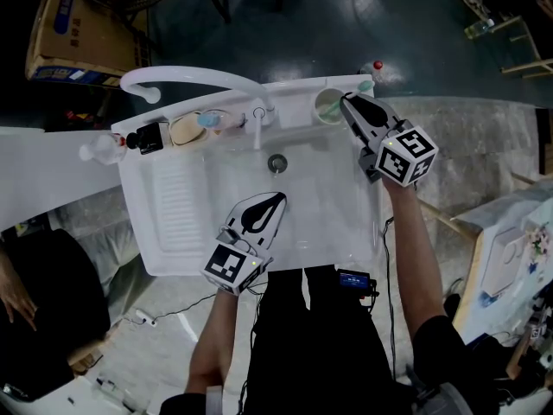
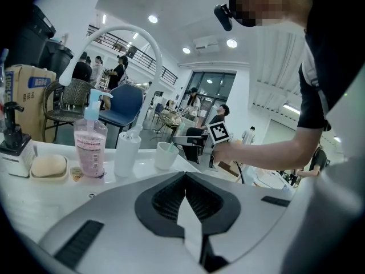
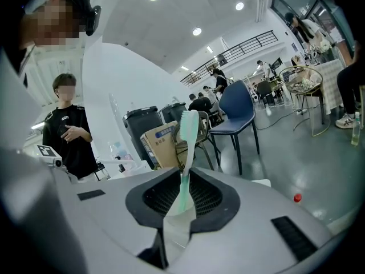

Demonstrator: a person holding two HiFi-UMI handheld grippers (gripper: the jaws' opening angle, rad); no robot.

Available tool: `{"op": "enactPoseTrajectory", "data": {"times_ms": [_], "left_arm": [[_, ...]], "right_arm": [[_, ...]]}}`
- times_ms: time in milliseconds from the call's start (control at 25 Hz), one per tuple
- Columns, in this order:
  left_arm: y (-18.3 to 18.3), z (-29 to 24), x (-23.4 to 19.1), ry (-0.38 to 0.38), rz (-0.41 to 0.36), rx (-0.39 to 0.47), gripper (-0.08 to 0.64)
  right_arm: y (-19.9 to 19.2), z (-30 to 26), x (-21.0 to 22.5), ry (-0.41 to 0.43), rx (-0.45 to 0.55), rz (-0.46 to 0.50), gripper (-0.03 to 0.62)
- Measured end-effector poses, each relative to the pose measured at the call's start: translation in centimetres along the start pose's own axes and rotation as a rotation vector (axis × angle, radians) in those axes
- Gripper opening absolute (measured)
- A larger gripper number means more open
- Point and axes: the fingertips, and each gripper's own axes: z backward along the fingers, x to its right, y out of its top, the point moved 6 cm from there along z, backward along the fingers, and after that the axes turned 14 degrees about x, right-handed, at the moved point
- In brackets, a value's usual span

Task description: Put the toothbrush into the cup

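A white cup (image 1: pixel 330 105) stands on the back right ledge of the white sink (image 1: pixel 173 232). My right gripper (image 1: pixel 347 101) hovers with its tips at the cup's right rim. Its jaws are shut on a mint-green and white toothbrush (image 3: pixel 187 147), which stands upright between the pads of the right gripper (image 3: pixel 183 174). My left gripper (image 1: pixel 276 199) hangs over the basin, shut with nothing in it. In the left gripper view its closed tips (image 2: pixel 185 178) point toward the cup (image 2: pixel 166 154), with the right gripper (image 2: pixel 197 142) just beside the cup.
A curved white faucet (image 1: pixel 194 79) arches over the back ledge. A pink pump bottle (image 2: pixel 90 148), a white bottle (image 2: pixel 126 153) and a soap bar (image 2: pixel 48 165) line that ledge. The drain (image 1: pixel 276 162) sits mid-basin. A cardboard box (image 1: pixel 65 33) lies beyond.
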Motion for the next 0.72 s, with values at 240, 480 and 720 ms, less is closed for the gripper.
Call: {"op": "enactPoseTrajectory", "data": {"times_ms": [240,480,720], "left_arm": [[-0.91,0.37,-0.18,0.005,-0.013,-0.020,0.012],[-0.21,-0.03,0.24,0.003,0.008,-0.004,0.012],[-0.39,0.15,0.19,0.002,0.001,-0.007,0.011]], "right_arm": [[-0.17,0.11,0.09,0.015,0.007,-0.001,0.087],[-0.22,0.11,0.42,0.015,0.006,0.012,0.139],[-0.74,0.06,0.94,0.004,-0.004,0.011,0.160]]}}
